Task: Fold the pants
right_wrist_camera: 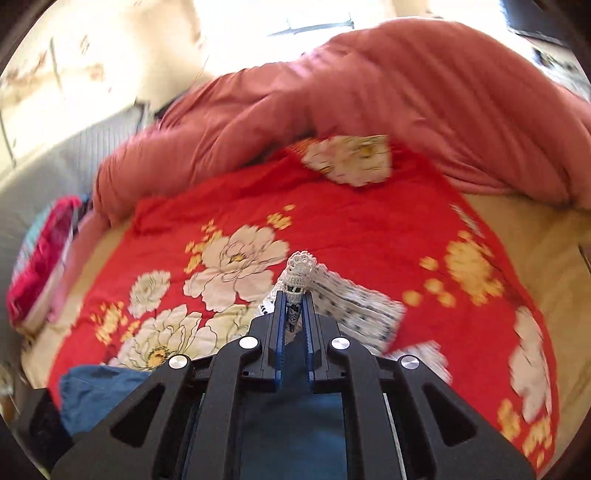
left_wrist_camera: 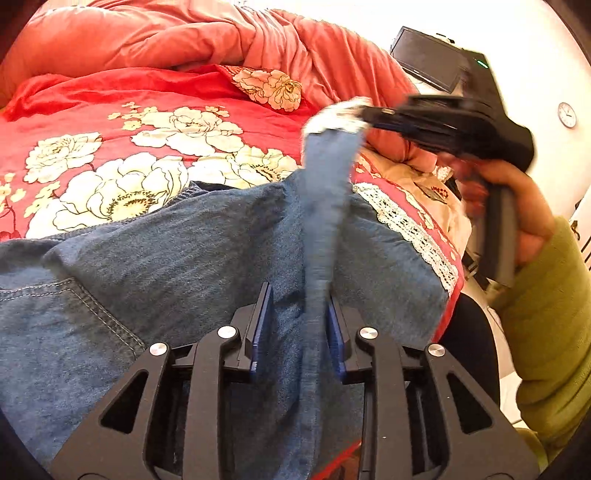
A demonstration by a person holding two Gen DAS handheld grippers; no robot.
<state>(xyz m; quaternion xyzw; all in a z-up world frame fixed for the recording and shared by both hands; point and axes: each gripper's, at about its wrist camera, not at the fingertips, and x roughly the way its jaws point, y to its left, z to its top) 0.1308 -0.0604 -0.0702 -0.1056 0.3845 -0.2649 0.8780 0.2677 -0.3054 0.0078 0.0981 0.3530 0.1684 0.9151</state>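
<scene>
now our right hand-held gripper (right_wrist_camera: 293,312) clamps the pants' (left_wrist_camera: 184,258) lace hem (right_wrist_camera: 301,267); left hand-held gripper (left_wrist_camera: 297,332) apart around limp, heavy denim above the bed (left_wrist_camera: 110,110).

1 pants (left_wrist_camera: 207,236), 2 grippers (left_wrist_camera: 297,332) (right_wrist_camera: 294,325)

No readable text, labels or brands anywhere; wall clock (left_wrist_camera: 567,115) face too small to read its numerals.

A red floral bedspread (left_wrist_camera: 110,122) covers the bed; a salmon duvet (left_wrist_camera: 155,33) lies bunched behind; a wall clock (left_wrist_camera: 567,115) hangs right
</scene>
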